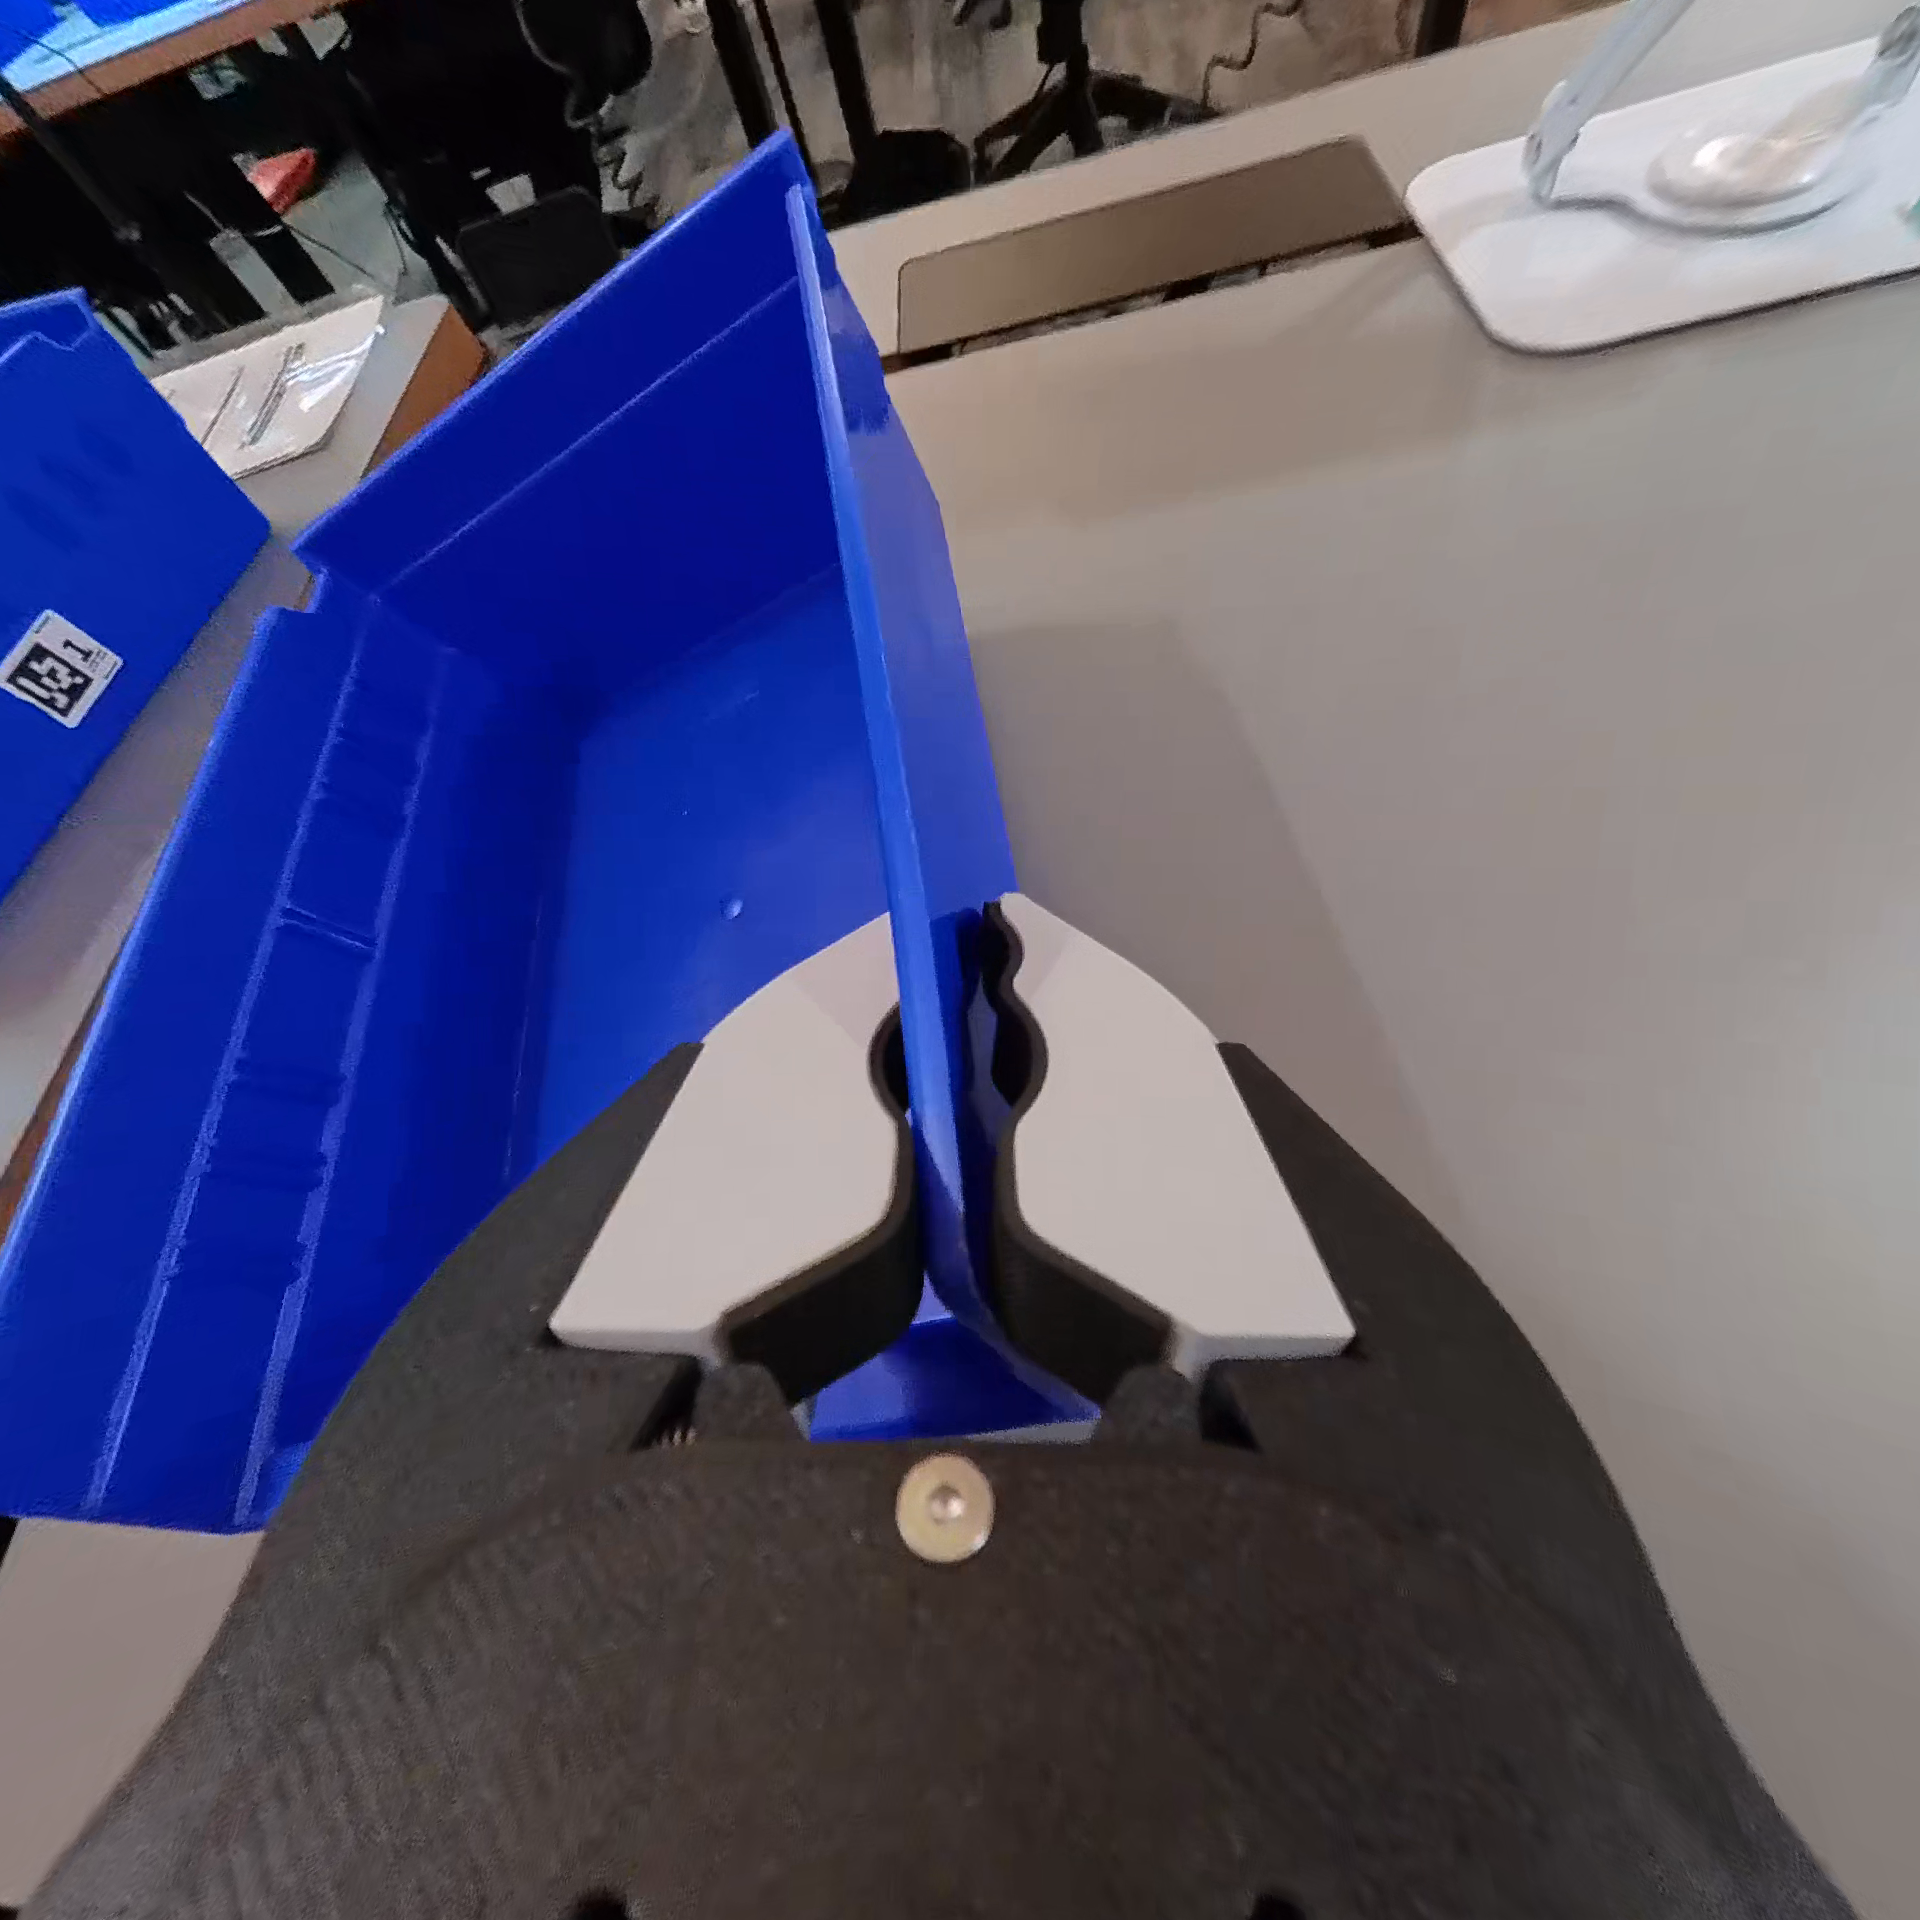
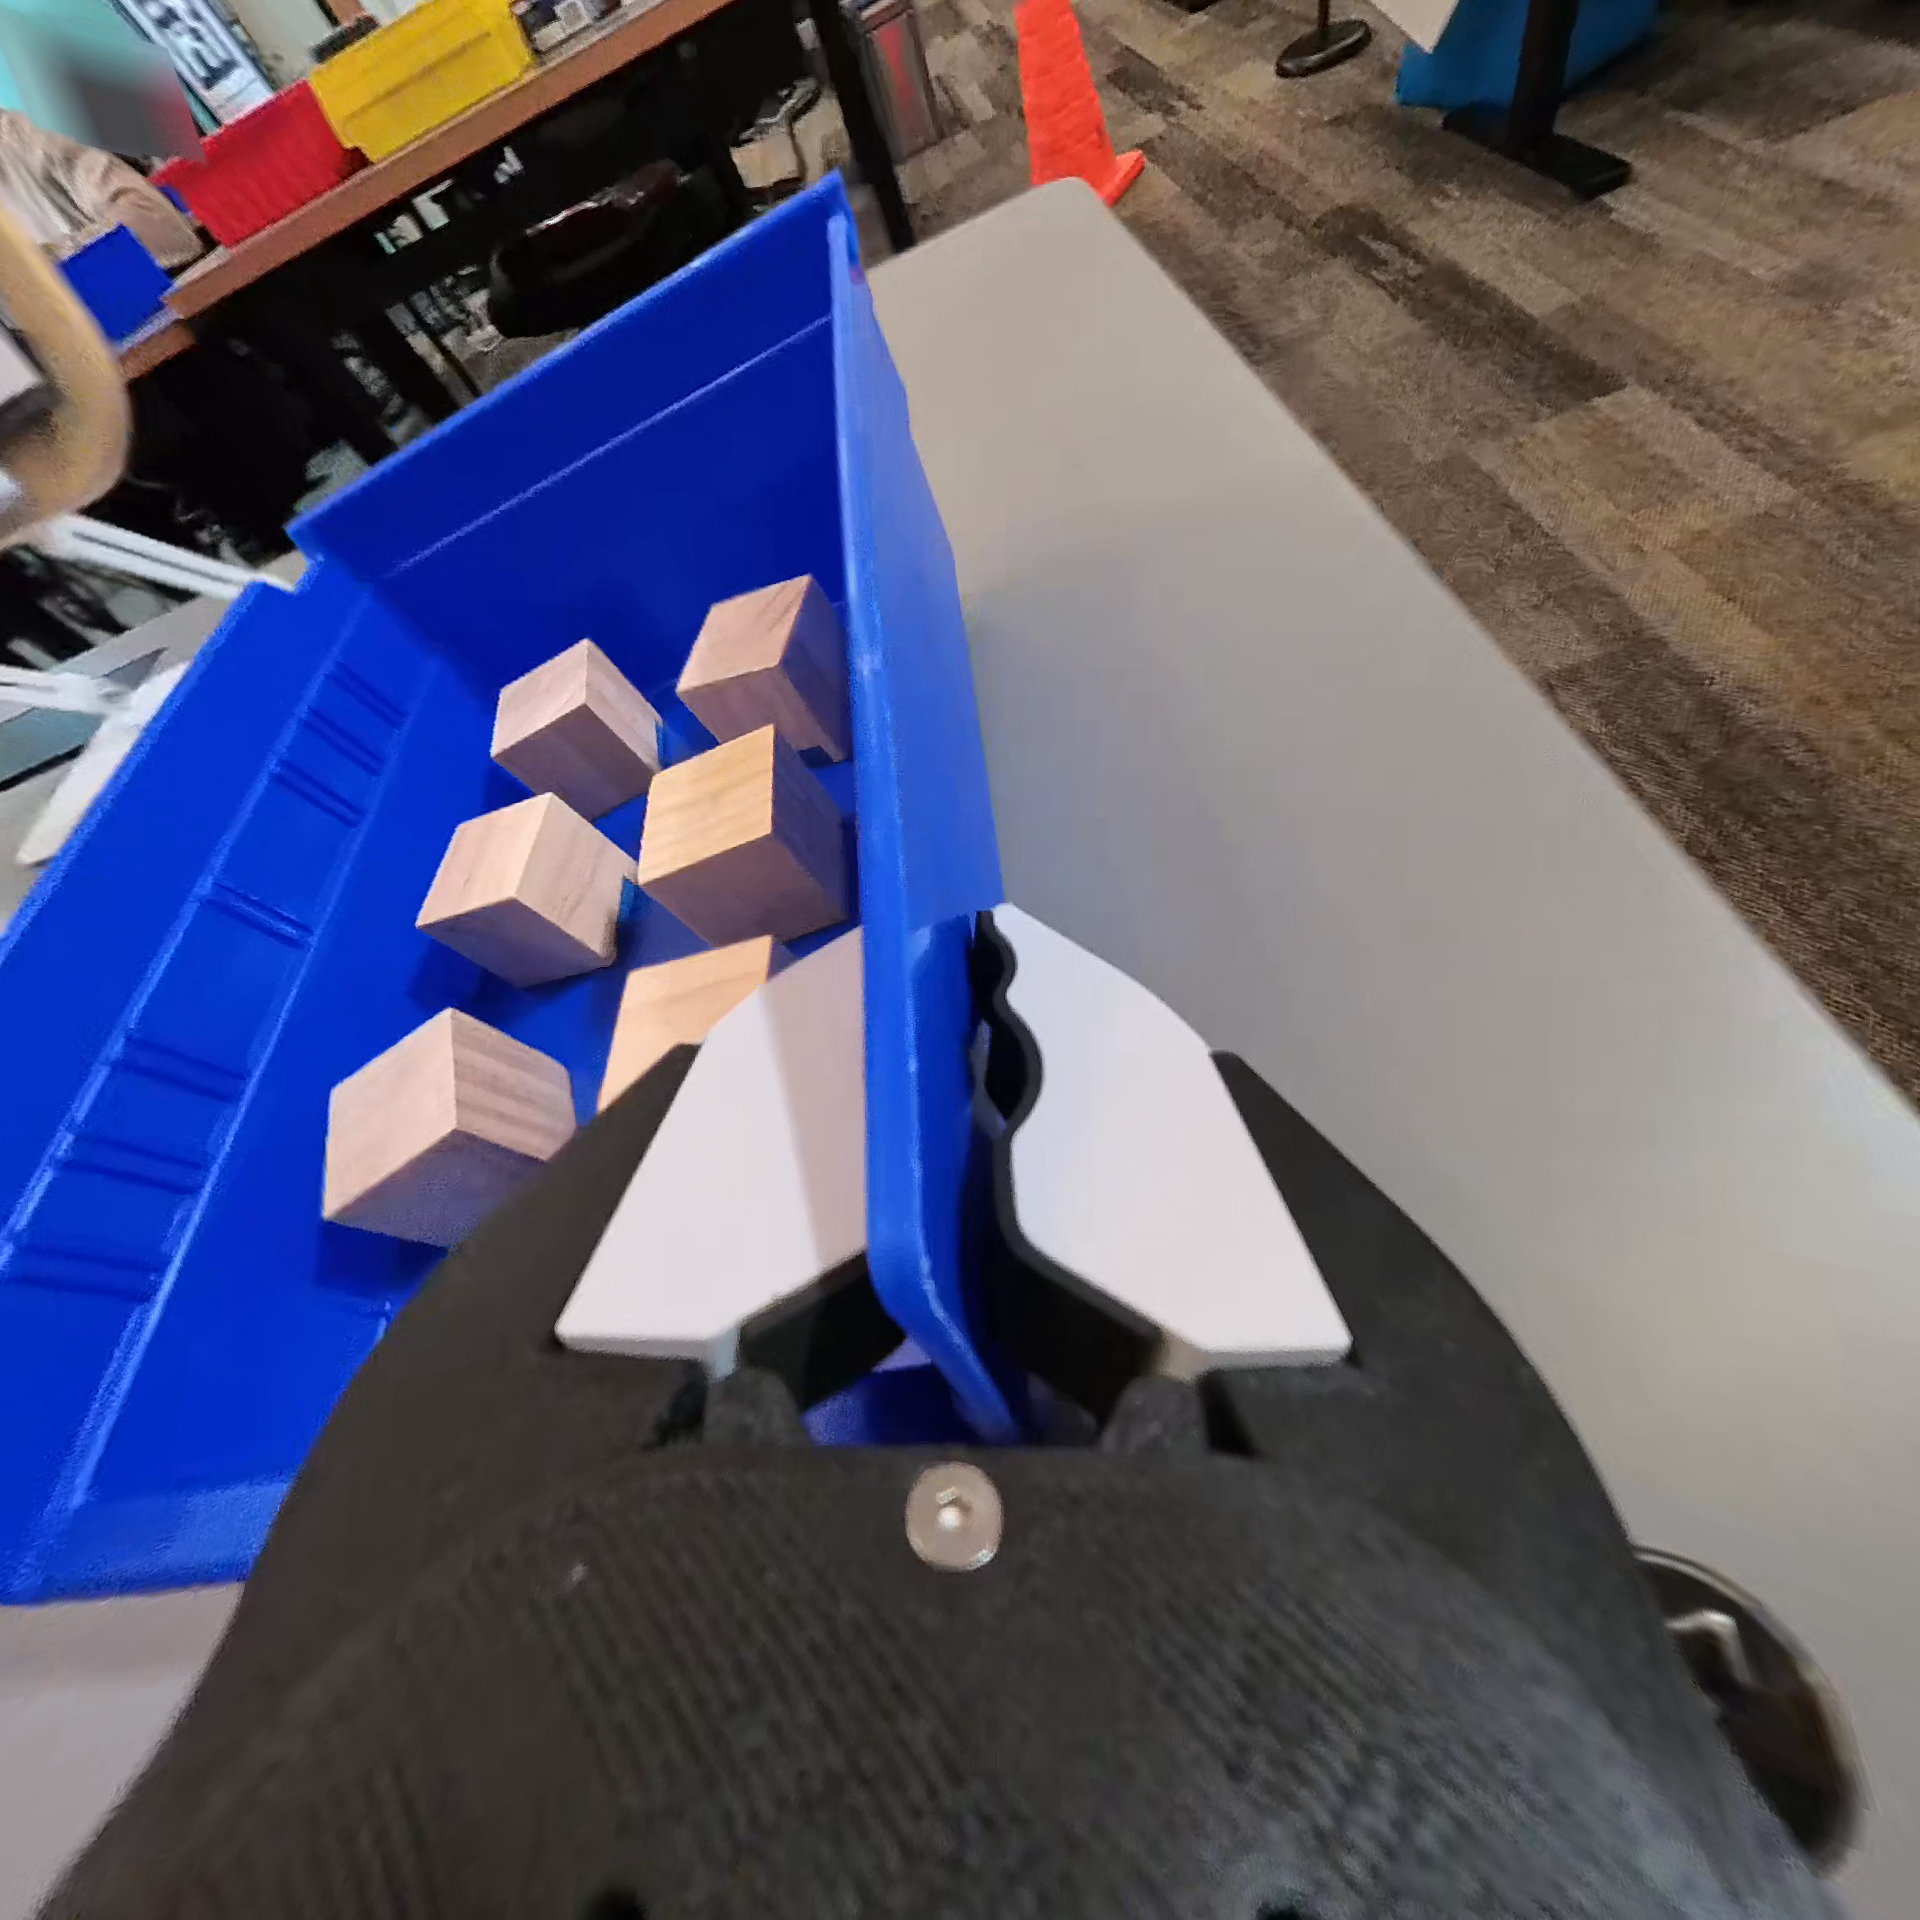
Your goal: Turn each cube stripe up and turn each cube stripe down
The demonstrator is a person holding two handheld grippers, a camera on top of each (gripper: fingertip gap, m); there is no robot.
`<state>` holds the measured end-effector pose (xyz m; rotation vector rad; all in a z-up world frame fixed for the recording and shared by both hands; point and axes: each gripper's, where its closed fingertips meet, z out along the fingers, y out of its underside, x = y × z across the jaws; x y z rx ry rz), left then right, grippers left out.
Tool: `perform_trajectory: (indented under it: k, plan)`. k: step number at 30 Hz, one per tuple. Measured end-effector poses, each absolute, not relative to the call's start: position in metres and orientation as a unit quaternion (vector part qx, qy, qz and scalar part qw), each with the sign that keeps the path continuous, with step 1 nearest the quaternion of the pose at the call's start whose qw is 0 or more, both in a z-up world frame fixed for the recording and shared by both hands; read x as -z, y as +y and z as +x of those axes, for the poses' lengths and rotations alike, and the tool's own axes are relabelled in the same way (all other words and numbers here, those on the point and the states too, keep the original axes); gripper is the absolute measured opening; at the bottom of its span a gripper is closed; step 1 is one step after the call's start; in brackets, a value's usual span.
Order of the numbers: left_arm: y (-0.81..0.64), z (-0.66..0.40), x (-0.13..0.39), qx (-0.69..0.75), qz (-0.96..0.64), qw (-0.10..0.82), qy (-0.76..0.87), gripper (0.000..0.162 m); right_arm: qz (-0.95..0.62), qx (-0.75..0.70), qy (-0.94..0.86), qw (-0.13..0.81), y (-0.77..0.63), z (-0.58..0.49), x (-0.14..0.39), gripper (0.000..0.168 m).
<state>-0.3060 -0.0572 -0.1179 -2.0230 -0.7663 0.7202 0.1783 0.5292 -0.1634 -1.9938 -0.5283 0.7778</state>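
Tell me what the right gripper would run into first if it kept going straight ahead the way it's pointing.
The right gripper is already clamped on the blue bin wall, so it would just slide along that wall, probably beside the wooden cubes.

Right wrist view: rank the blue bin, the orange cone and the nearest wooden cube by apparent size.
1. blue bin
2. nearest wooden cube
3. orange cone
The cone stands much farther off and is cropped, so its rank is unsure.

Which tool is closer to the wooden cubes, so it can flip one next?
Probably the right tool. It is clamped on the wall of the blue bin holding six wooden cubes, just beside it. The left tool grips an empty blue bin; no cubes show there.
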Motion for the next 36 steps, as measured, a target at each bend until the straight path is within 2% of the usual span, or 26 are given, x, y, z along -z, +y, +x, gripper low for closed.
perform_trajectory:
  k: [4, 10, 16, 22, 27, 32, 36]
  plan:
    - [-0.060, -0.298, 0.092, -0.298, -0.793, 0.446, -0.288, 0.005, -0.798, -0.331, -0.257, 0.433, 0.493, 0.138, 0.154, 0.009]
    - [-0.072, -0.286, 0.019, -0.324, -0.766, 0.492, -0.257, 0.005, -0.779, -0.373, -0.321, 0.389, 0.414, 0.046, 0.153, 0.009]
    - [-0.089, -0.289, -0.044, -0.272, -0.741, 0.548, -0.275, 0.006, -0.756, -0.424, -0.361, 0.343, 0.290, -0.080, 0.167, 0.008]
    - [-0.098, -0.316, -0.068, -0.275, -0.730, 0.548, -0.301, 0.005, -0.748, -0.439, -0.361, 0.341, 0.182, -0.203, 0.170, 0.009]
    - [-0.103, -0.325, -0.064, -0.342, -0.747, 0.493, -0.286, 0.007, -0.753, -0.426, -0.351, 0.358, 0.109, -0.287, 0.171, 0.009]
    - [-0.125, -0.318, -0.070, -0.349, -0.743, 0.479, -0.311, 0.007, -0.768, -0.398, -0.337, 0.372, 0.041, -0.329, 0.173, 0.010]
    - [-0.139, -0.310, -0.079, -0.347, -0.731, 0.504, -0.302, 0.007, -0.758, -0.409, -0.360, 0.358, 0.001, -0.335, 0.172, 0.018]
